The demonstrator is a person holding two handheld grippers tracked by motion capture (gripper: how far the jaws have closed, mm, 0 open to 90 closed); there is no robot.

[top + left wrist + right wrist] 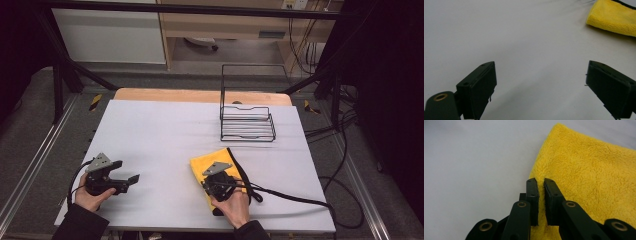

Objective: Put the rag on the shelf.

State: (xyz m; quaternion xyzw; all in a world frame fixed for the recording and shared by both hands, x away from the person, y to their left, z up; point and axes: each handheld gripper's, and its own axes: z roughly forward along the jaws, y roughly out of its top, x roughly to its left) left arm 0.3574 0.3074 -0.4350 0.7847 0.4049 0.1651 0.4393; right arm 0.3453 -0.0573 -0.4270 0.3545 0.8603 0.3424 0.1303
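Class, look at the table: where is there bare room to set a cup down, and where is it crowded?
Free: the wide stretch between the left tongs and the yellow cloth, and the whole far-left area beside the wire rack. Crowded: the near right, where the right tongs pinch the cloth's edge and cables trail.

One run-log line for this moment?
right gripper: shut on yellow cloth edge | left gripper: open, over bare table | wire rack: empty

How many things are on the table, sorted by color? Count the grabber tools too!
Yellow: 1, the cloth
Black: 3, the wire rack, the left gripper and the right gripper, which pinches the cloth's edge
Total: 4
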